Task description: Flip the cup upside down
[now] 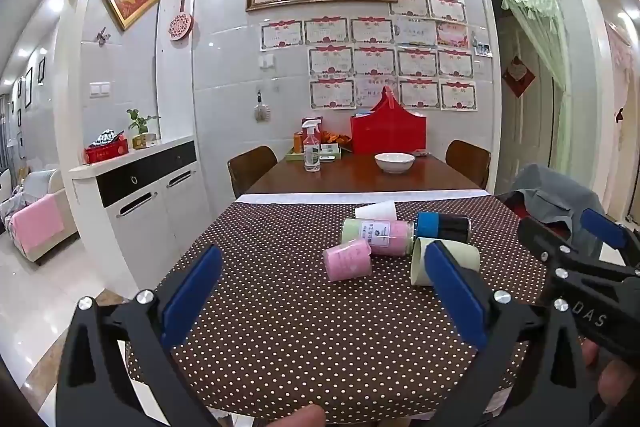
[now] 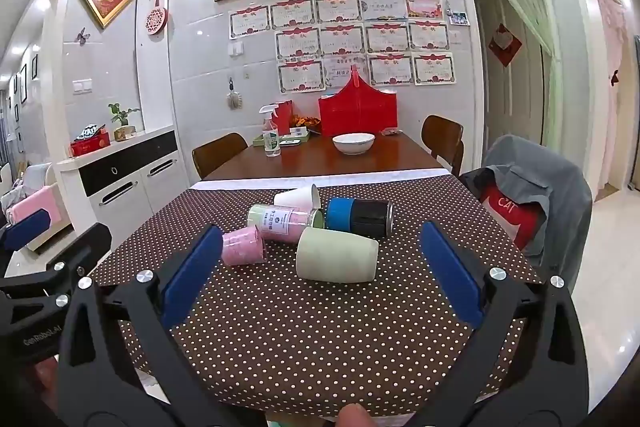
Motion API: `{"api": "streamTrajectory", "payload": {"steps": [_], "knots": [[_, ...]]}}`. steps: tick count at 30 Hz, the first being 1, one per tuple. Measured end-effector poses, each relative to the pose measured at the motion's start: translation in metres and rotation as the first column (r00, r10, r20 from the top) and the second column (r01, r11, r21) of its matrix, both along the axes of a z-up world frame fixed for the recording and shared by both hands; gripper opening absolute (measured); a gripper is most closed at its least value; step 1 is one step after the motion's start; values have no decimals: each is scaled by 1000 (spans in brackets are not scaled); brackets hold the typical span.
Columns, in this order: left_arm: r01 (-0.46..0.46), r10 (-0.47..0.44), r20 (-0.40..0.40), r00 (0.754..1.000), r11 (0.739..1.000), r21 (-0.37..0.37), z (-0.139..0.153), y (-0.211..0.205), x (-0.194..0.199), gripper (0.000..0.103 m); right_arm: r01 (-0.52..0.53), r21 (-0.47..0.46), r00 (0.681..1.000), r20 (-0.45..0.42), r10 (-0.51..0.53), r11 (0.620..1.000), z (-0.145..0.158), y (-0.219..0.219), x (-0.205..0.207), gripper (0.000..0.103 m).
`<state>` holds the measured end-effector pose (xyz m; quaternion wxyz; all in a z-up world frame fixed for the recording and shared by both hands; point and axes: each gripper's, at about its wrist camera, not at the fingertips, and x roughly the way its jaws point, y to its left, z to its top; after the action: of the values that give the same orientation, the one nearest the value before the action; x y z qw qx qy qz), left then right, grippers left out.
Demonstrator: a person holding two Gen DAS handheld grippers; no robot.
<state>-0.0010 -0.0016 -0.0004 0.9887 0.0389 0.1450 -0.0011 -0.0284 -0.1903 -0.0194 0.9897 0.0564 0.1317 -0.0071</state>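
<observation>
Several cups lie on their sides in a cluster on the brown dotted tablecloth [image 2: 320, 327]. A pale green cup [image 2: 337, 255] lies nearest, also in the left wrist view [image 1: 460, 259]. A pink cup [image 2: 243, 245] [image 1: 347, 260] lies to its left. Behind are a green-and-pink cup [image 2: 286, 221], a blue-and-black cup [image 2: 358, 217] and a white cup [image 2: 298, 197]. My left gripper [image 1: 324, 301] is open and empty, short of the cups. My right gripper [image 2: 322, 273] is open and empty, its jaws either side of the pale green cup but nearer the camera.
A white bowl [image 2: 354, 143], a spray bottle [image 2: 271, 139], a red bag [image 2: 358, 113] and a tray stand on the bare wood at the table's far end. A chair with a grey jacket [image 2: 532, 195] is at the right. A white cabinet [image 2: 120, 175] stands at the left.
</observation>
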Motion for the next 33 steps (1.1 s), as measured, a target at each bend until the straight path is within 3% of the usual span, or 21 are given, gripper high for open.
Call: {"api": "streamTrajectory", "payload": {"steps": [19, 33], "knots": [[15, -14, 23, 1000, 998, -64, 15, 13, -11, 99, 16, -5, 999, 36, -16, 1000, 23, 2, -11, 97], [3, 0, 59, 998, 998, -55, 18, 15, -11, 99, 15, -7, 999, 48, -15, 1000, 26, 3, -13, 97]]}}
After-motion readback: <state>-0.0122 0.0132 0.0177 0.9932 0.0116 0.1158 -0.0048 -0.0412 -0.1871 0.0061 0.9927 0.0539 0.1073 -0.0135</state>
